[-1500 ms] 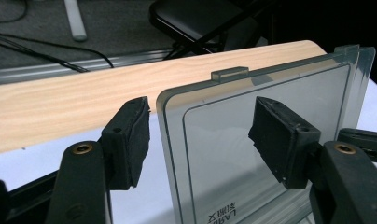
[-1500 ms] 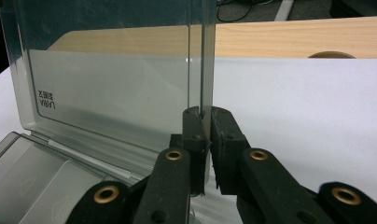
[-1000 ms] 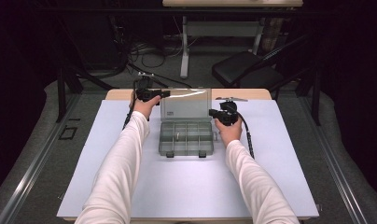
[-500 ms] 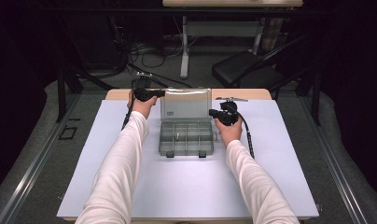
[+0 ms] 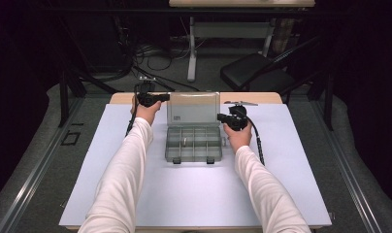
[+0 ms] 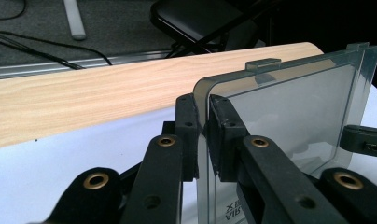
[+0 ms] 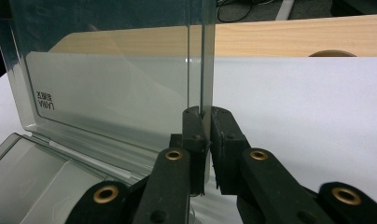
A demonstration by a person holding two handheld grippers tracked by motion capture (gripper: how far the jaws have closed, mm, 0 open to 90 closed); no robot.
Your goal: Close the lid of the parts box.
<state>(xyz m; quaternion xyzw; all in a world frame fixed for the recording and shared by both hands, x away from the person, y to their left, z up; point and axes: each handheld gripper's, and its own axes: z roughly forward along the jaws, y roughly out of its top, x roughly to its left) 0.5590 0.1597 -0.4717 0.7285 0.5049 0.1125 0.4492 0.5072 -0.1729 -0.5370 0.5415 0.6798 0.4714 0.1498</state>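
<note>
A clear plastic compartment box [image 5: 193,144] lies open on the white mat, its lid [image 5: 193,109] standing upright at the back. My left gripper [image 5: 166,97] holds the lid's upper left corner; its jaws have just been closing, and in the left gripper view the pads [image 6: 203,105] press on the lid [image 6: 289,107] from both sides. My right gripper [image 5: 221,117] is shut on the lid's right edge, and the right gripper view shows the thin clear lid [image 7: 112,88] clamped between the fingertips [image 7: 205,114]. A small pale part [image 5: 184,141] lies in one compartment.
The white mat [image 5: 136,194] covers a wooden table [image 5: 121,98], whose bare strip runs along the far edge. Beyond it are a black chair [image 5: 254,73], floor cables and a desk leg. Both gripper cables trail along the forearms.
The left gripper's jaws have drawn together on the lid's left edge. Both hands, the right gripper and the box stay where they were.
</note>
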